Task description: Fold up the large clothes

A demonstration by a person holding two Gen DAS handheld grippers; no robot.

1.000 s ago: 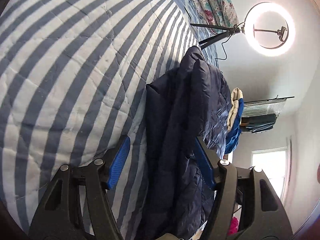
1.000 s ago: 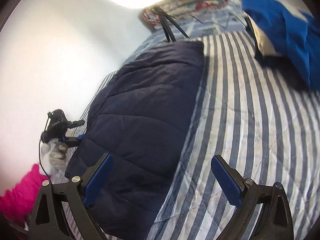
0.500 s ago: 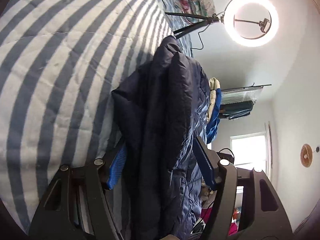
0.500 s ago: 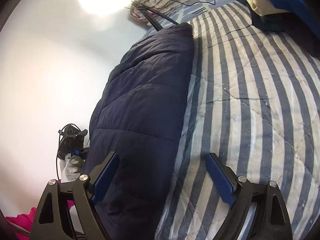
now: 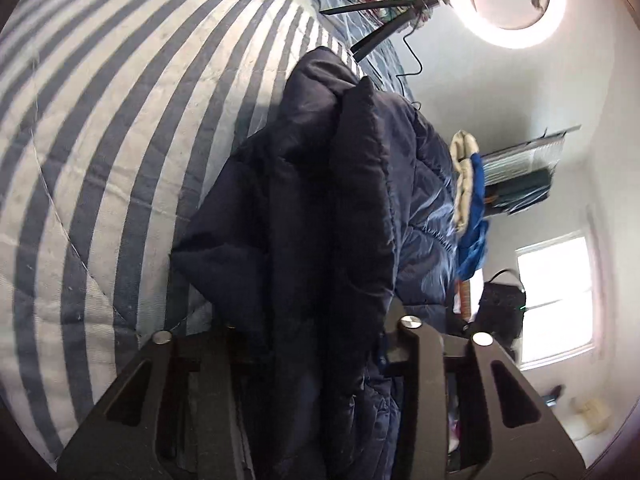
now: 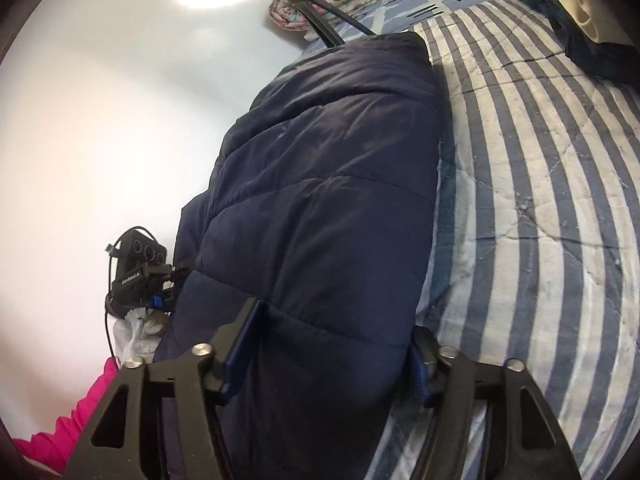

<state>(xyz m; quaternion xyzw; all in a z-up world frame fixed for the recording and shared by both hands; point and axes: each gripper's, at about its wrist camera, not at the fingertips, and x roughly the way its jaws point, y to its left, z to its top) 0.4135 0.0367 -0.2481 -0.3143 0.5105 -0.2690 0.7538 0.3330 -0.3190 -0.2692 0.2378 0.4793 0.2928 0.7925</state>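
So both grippers look clamped on the near edge of the navy jacket (image 6: 320, 208), which fills the gap between each pair of fingers, the rest stretching ahead over the striped bed (image 6: 540, 200). Left gripper (image 5: 308, 344) pads are buried in fabric, so probably gripping; right gripper (image 6: 328, 360) squeezes the folded bulk. I'd lift evenly, keeping both layers together.

Probably a home bedroom: striped quilt (image 6: 540, 200), window (image 5: 556, 300), ring light (image 5: 506, 0).
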